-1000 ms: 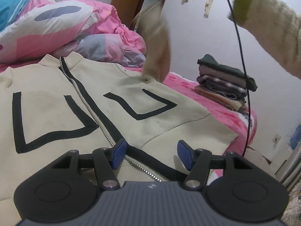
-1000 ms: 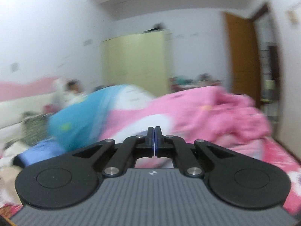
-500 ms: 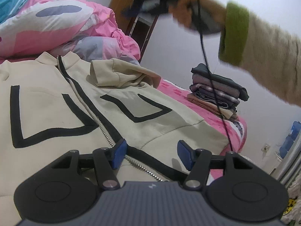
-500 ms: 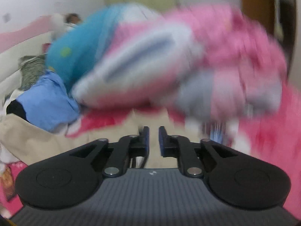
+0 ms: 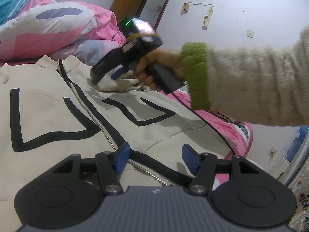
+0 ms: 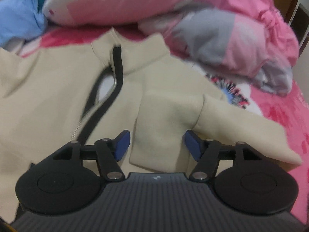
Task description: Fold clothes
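A cream zip jacket (image 5: 48, 116) with black stripes lies front up on the bed, collar toward the pillows. Its sleeve (image 6: 164, 116) is folded across the chest and rests there. My right gripper (image 6: 157, 145) points down just over that sleeve. Its jaws are opening; the cloth lies between the blue pads (image 6: 121, 145), which do not press it. From the left wrist view, a hand holds the right gripper (image 5: 114, 76) above the bunched sleeve (image 5: 119, 85). My left gripper (image 5: 154, 158) hangs open over the zipper near the hem, holding nothing.
A pink, grey and white quilt (image 6: 231, 38) is heaped behind the collar, with a blue garment (image 6: 19, 15) at the far left. Pink bedsheet (image 6: 280, 116) shows right of the jacket. A person's cream sleeve with a green cuff (image 5: 251, 83) and a black cable (image 5: 212, 129) cross the jacket's right side.
The right gripper dropped from high above down to the jacket's chest and went from shut to open. The sleeve that hung in the air now lies folded on the chest. The left gripper stayed put.
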Demonstrator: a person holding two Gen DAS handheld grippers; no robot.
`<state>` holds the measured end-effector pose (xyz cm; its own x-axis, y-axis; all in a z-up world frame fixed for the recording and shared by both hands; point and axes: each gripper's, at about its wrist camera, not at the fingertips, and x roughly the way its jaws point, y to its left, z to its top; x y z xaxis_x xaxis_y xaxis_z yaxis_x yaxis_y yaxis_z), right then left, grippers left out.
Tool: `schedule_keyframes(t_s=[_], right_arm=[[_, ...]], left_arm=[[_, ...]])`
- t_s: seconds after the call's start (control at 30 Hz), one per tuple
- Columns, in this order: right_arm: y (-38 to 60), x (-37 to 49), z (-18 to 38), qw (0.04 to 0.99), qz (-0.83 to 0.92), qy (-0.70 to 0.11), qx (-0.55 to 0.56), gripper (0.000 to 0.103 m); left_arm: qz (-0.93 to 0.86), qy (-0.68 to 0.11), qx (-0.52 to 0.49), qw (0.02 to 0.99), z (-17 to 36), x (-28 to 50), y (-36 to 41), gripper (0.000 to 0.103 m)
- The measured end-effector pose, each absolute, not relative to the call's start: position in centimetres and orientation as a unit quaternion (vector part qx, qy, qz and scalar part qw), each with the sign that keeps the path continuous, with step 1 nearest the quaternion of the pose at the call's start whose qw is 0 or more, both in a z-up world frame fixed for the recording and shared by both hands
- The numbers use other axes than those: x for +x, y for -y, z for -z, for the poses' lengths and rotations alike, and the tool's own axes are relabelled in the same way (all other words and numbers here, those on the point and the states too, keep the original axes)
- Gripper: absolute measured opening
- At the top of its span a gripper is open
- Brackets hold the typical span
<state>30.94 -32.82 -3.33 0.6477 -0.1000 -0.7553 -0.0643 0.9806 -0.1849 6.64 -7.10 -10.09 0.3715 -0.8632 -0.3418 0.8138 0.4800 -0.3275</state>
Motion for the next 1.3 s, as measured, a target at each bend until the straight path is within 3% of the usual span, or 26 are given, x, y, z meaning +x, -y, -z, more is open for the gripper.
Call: schedule_keyframes(t_s=[0.17,0.27,0.3,0.33,0.5,0.87,1.3], right_arm=[[34.1,32.0,5.0,0.903,0.003,-0.424,-0.071,0.065],[35.8,31.8,4.3,0.909,0.006,-0.415,-0.021,0.038],[36.4,31.7,4.1,0.911,0.007,-0.412,-0.004,0.013],[37.0,31.5,3.8,0.914,0.015,-0.406,0.009,0.006],[41.1,29.1,1.0,0.929,0.042,-0.353,0.102,0.004],[57.1,11.6,-9.1,0.926,0.114,-0.088,0.350,0.004],[64.8,6.6,-0.5,0.847,0.150,-0.073,0.506,0.007]], left_arm=[[0.509,-0.238,-0.054,0.826,10.1,6.7,7.0,0.061],[0.509,-0.237,-0.054,0.826,10.2,6.6,7.0,0.061],[0.509,-0.236,-0.054,0.826,10.2,6.6,7.0,0.061],[0.509,-0.236,-0.054,0.826,10.2,6.6,7.0,0.061],[0.509,-0.234,-0.054,0.827,10.3,6.6,7.0,0.061],[0.509,-0.241,-0.067,0.823,10.3,7.0,6.8,0.061],[0.485,-0.262,-0.040,0.833,9.4,6.6,7.9,0.061]])
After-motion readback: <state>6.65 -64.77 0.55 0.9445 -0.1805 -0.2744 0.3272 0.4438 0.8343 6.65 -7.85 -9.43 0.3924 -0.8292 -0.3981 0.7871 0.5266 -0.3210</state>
